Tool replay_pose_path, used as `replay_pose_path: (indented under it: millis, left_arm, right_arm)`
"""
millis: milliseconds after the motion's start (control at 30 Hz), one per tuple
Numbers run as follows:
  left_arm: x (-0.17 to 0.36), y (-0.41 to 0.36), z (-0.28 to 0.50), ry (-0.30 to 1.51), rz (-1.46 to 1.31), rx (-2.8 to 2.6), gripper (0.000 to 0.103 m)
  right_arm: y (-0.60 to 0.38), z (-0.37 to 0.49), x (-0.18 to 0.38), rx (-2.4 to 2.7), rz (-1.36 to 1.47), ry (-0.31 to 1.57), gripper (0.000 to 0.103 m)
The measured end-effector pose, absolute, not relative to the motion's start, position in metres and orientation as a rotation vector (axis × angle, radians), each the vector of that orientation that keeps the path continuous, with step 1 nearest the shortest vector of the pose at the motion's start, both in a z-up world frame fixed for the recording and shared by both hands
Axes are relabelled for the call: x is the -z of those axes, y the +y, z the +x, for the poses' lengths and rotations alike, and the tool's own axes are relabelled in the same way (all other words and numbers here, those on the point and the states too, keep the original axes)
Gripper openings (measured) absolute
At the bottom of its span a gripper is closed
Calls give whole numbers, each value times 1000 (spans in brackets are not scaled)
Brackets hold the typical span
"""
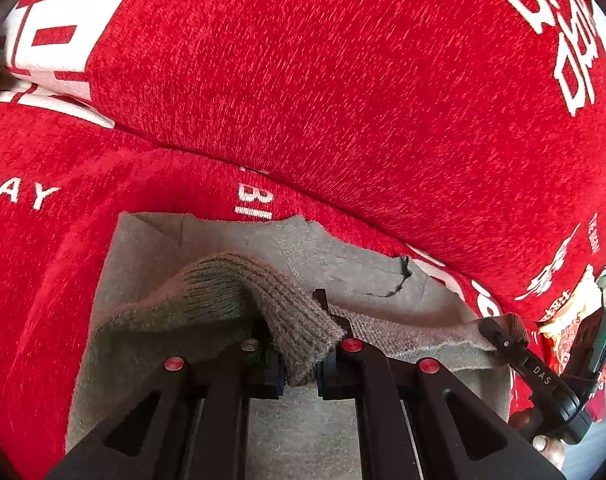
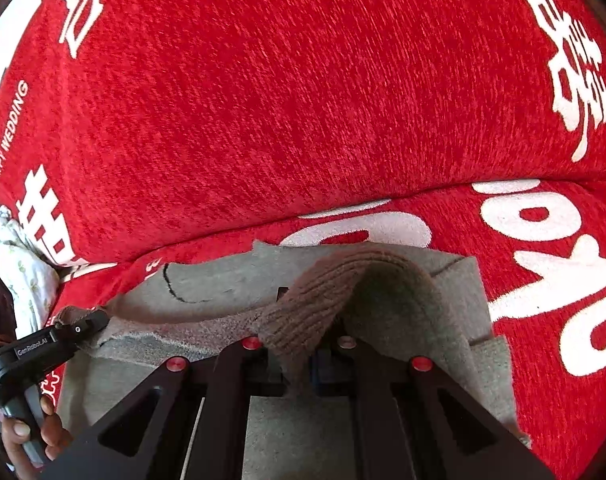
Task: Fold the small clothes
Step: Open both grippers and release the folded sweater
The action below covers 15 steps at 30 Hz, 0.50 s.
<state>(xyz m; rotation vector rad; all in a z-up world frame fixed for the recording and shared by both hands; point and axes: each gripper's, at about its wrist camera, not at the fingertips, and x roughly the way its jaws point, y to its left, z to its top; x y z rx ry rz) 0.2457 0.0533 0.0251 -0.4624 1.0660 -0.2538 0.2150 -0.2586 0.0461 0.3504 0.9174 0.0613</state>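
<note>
A: How far along is the fold?

B: Midway, I'd judge. The left gripper [image 1: 303, 364] pinches the ribbed hem of the grey knit garment [image 1: 151, 264], the right gripper [image 2: 299, 364] likewise; the rest lies on the red cover [image 1: 303, 60], not yet laid over.

A: Any writing?

B: "DAY", "HAPPY WEDDING" partly, "GenRobot.AI".

Bright, even daylight, soft shadows; sharp centre, strong fisheye bending and dark corners.
</note>
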Motion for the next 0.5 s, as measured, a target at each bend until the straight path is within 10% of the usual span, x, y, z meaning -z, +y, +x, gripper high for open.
replay_pose_path:
  millis: [33, 67, 133, 233, 500]
  left_arm:
    - [-23, 52, 249, 1085, -456, 249, 28]
    - [-19, 50, 253, 1112, -452, 237, 71]
    - [-17, 55, 253, 1091, -473, 187, 102]
    - [-18, 64, 253, 1074, -512, 171, 102]
    - [-38, 54, 227, 1017, -389, 272, 102]
  right_arm:
    - [-260, 218, -43, -56, 363, 928, 10]
    - [-262, 220, -40, -55, 382, 939, 18]
    - [-268, 225, -34, -46, 423, 958, 41]
    - [-278, 221, -35, 13, 466, 907, 82]
    - [-250, 204, -58, -42, 223, 843, 82]
